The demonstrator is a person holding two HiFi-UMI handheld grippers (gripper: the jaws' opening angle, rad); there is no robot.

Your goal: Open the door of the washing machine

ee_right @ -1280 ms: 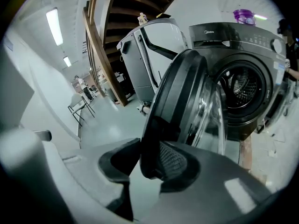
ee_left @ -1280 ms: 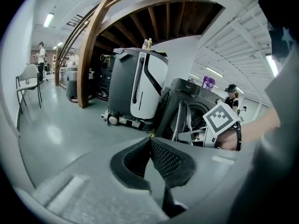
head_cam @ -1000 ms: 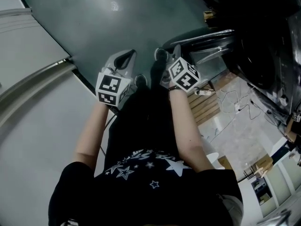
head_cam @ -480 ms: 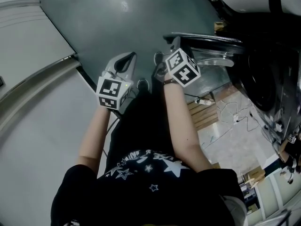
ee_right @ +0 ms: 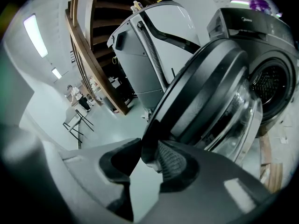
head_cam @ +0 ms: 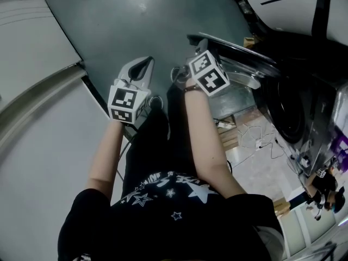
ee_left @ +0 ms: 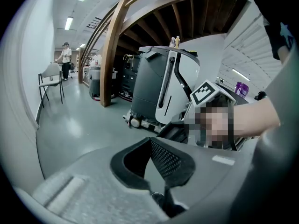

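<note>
The door (ee_right: 210,92) of the washing machine (ee_right: 275,41) stands swung well out from the front. Its round black rim is turned toward me, and its glass bowl faces back at the uncovered drum opening (ee_right: 271,85). From my head view the door (head_cam: 239,53) juts out over the grey floor (head_cam: 119,20), to the left of the dark washer, which stands at the right.

My right tongs (ee_right: 145,154) are closed on the door's outer edge. The black rim comes down between the two pads, and the meshed pad (ee_right: 173,162) lies against it. The marker cube (head_cam: 208,74) on those tongs sits just beside the rim.

My left tongs (ee_left: 149,140) are shut, tips meeting, with nothing between them. They hang over bare floor, left of the right tongs and apart from the door.

Behind the door stands a tall grey and white machine (ee_left: 163,83) with a ribbed hose down its front. A slanting wooden beam (ee_left: 112,55) rises to its left. Farther off there is a chair (ee_left: 50,76) and a person (ee_left: 65,55) by the wall. On top of the washer is something purple (ee_right: 257,3). Loose cables (head_cam: 261,137) lie on the pale floor in front of the washer.
</note>
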